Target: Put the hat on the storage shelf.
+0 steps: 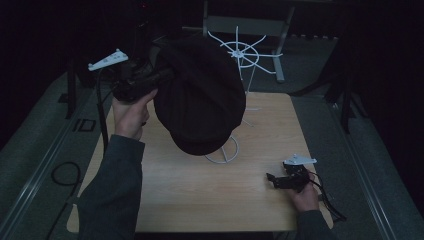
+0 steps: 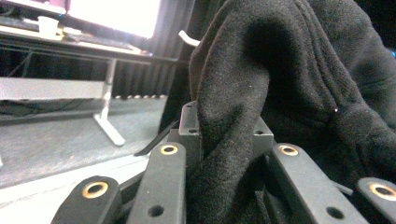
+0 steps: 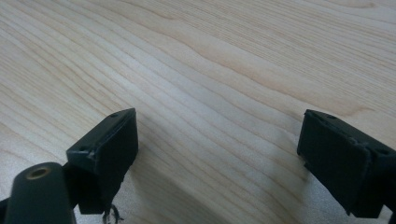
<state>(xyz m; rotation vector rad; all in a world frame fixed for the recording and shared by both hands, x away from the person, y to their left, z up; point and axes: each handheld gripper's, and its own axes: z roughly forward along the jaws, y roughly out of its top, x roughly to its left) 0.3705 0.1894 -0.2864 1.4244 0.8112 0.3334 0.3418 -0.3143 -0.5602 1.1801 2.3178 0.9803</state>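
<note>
Two tongs, left (image 1: 159,75) clamping one black hat (image 1: 200,95), right (image 1: 274,181) gaping, one white stand (image 1: 243,52)

Dark lab (black curtains (image 1: 385,60), monitor (image 2: 116,16))

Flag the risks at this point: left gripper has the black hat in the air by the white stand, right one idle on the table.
1. The left gripper pinches only a fold of the black hat; the hanging bulk may slip out.
2. The hat hangs against the thin white wire stand, so it could snag a spoke or tip the stand.
3. The right gripper, open over the table, isn't steadying anything.
</note>
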